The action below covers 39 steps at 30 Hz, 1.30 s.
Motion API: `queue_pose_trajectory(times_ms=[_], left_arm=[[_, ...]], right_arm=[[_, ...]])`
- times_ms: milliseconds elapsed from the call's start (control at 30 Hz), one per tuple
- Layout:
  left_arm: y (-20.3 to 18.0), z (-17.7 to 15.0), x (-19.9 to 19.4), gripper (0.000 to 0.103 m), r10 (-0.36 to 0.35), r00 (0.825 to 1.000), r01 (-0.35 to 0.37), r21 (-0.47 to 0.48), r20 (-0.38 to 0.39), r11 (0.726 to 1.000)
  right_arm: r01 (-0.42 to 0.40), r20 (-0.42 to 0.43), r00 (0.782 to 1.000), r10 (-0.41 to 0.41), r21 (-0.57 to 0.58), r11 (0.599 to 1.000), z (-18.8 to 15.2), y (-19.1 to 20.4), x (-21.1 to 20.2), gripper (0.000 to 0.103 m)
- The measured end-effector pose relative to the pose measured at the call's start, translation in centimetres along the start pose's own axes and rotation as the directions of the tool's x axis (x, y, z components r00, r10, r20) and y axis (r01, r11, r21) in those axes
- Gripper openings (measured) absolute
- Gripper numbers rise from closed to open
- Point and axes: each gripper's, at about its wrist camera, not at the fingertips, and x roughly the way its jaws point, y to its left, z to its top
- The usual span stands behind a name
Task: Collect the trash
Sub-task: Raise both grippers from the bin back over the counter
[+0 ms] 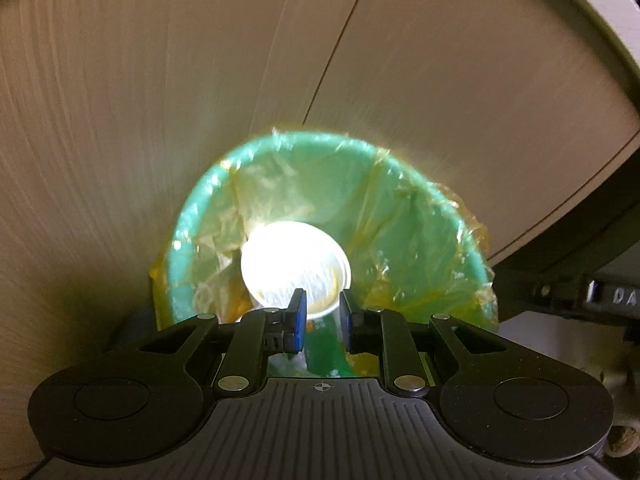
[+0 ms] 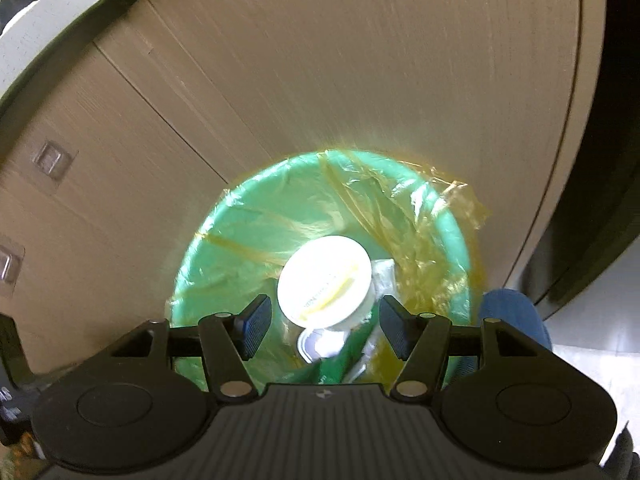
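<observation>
Both grippers hang above a green bin [image 1: 280, 168] lined with a thin yellowish bag [image 1: 404, 216], which stands against a pale wood-grain cabinet [image 1: 160, 80]. Inside the bin lies the trash: a round white lid [image 1: 296, 264], brightly lit, on top of the other pieces. In the left wrist view the left gripper [image 1: 323, 318] has its jaws set narrow, with only a slim gap between the 2 blue pads [image 1: 299, 320]; the lid's near edge shows just beyond the tips and a green strip shows through the gap, but both lie down in the bin and nothing is pinched. In the right wrist view the right gripper [image 2: 322, 326] stands wide, its fingers [image 2: 254, 328] well apart. The lid [image 2: 326, 280] sits between and just past the 2 tips, lower in the bin, touching neither pad. Below it lie a small white cup [image 2: 316, 346] with a dark rim, a green wrapper [image 2: 340, 364] and a piece of clear plastic [image 2: 384, 276] at the lid's right edge. Beside the bin, at the right, a blue rounded object [image 2: 516, 316] shows; what it is I cannot tell.
</observation>
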Motion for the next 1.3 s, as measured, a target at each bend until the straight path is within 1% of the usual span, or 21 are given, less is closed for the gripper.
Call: queue_pose_trajectory(times_ms=[67, 200, 267, 367, 433, 500, 533, 567, 667, 733, 767, 833, 900, 933, 967, 1000, 1033, 1100, 1200, 1233, 1300], left_arm=[[-0.6, 0.4, -0.9, 0.021, 0.006, 1.000, -0.006, 0.021, 0.026, 1.000], [-1.5, 1.1, -2.7, 0.021, 0.016, 0.997, -0.020, 0.046, 0.077, 0.999], [-2.1, 1.5, -3.8, 0.021, 0.018, 0.994, -0.024, 0.061, 0.104, 0.998], [-3.2, 2.2, -6.3, 0.021, -0.008, 0.986, -0.005, 0.078, 0.164, 0.997], [-4.0, 3.1, -8.9, 0.021, -0.048, 0.974, 0.032, 0.079, 0.223, 0.996], [-4.9, 4.0, -12.1, 0.021, -0.083, 0.950, 0.056, 0.098, 0.300, 0.994], [-5.4, 4.5, -14.0, 0.021, -0.092, 0.933, 0.054, 0.116, 0.347, 0.992], [-5.7, 4.9, -15.5, 0.021, -0.094, 0.919, 0.047, 0.129, 0.383, 0.990], [-6.5, 6.2, -19.9, 0.021, -0.079, 0.880, 0.013, 0.142, 0.469, 0.990], [-6.6, 6.8, -22.6, 0.021, -0.057, 0.848, -0.015, 0.131, 0.526, 0.991], [-6.6, 7.1, -23.9, 0.021, -0.043, 0.831, -0.030, 0.121, 0.554, 0.992], [-6.5, 7.4, -26.1, 0.021, -0.008, 0.802, -0.059, 0.092, 0.598, 0.994], [-6.2, 7.6, -27.5, 0.021, 0.012, 0.774, -0.068, 0.064, 0.633, 0.996], [-6.1, 7.4, -28.1, 0.021, 0.014, 0.762, -0.062, 0.051, 0.647, 0.997], [-5.9, 7.2, -28.7, 0.021, 0.012, 0.750, -0.051, 0.039, 0.661, 0.998], [-5.6, 6.8, -29.1, 0.021, 0.009, 0.737, -0.038, 0.028, 0.676, 0.999], [-5.3, 6.6, -29.4, 0.021, 0.009, 0.729, -0.031, 0.019, 0.685, 0.999], [-4.6, 6.4, -29.6, 0.021, 0.020, 0.725, -0.025, -0.002, 0.689, 1.000], [-3.6, 6.5, -29.9, 0.021, 0.056, 0.732, -0.050, -0.029, 0.679, 0.998], [-3.3, 6.6, -30.1, 0.021, 0.070, 0.728, -0.058, -0.040, 0.682, 0.997], [-2.4, 6.3, -30.8, 0.021, 0.092, 0.713, -0.066, -0.065, 0.696, 0.996]], right_arm=[[0.010, 0.014, 1.000, -0.009, -0.024, 1.000, -0.1, 0.4, -0.5, 0.061], [0.018, 0.033, 0.999, -0.016, -0.065, 0.998, -0.5, 1.2, -1.6, 0.067], [0.049, 0.050, 0.998, -0.044, -0.107, 0.993, -0.8, 1.8, -2.2, 0.068], [0.083, 0.098, 0.993, -0.068, -0.155, 0.984, -0.7, 2.8, -3.7, 0.068], [0.091, 0.140, 0.988, -0.064, -0.191, 0.977, 0.0, 3.6, -5.4, 0.072], [0.112, 0.207, 0.976, -0.062, -0.243, 0.964, 1.3, 4.8, -7.5, 0.078], [0.134, 0.252, 0.966, -0.064, -0.270, 0.953, 2.0, 5.5, -8.8, 0.081], [0.161, 0.308, 0.949, -0.065, -0.300, 0.940, 2.8, 6.3, -10.4, 0.083], [0.205, 0.433, 0.901, -0.025, -0.373, 0.905, 4.7, 8.7, -14.6, 0.095], [0.219, 0.492, 0.871, 0.014, -0.412, 0.884, 5.6, 10.2, -16.9, 0.103], [0.219, 0.511, 0.859, 0.039, -0.434, 0.874, 5.9, 10.9, -17.9, 0.103], [0.214, 0.529, 0.844, 0.091, -0.487, 0.847, 6.4, 12.3, -19.6, 0.103], [0.227, 0.552, 0.826, 0.114, -0.511, 0.829, 6.7, 13.3, -20.7, 0.103], [0.231, 0.557, 0.822, 0.119, -0.516, 0.825, 6.8, 13.7, -20.9, 0.103], [0.229, 0.555, 0.824, 0.117, -0.514, 0.826, 7.0, 14.0, -20.9, 0.103], [0.221, 0.546, 0.830, 0.114, -0.510, 0.832, 7.3, 14.4, -20.5, 0.103], [0.203, 0.532, 0.838, 0.118, -0.507, 0.838, 7.5, 14.5, -20.4, 0.103], [0.176, 0.507, 0.853, 0.125, -0.505, 0.845, 7.9, 14.7, -19.7, 0.103], [0.180, 0.511, 0.850, 0.131, -0.515, 0.838, 7.5, 15.7, -19.8, 0.102], [0.175, 0.512, 0.848, 0.140, -0.519, 0.837, 7.4, 16.0, -20.0, 0.102], [0.155, 0.507, 0.846, 0.163, -0.528, 0.835, 7.3, 16.5, -20.4, 0.102]])
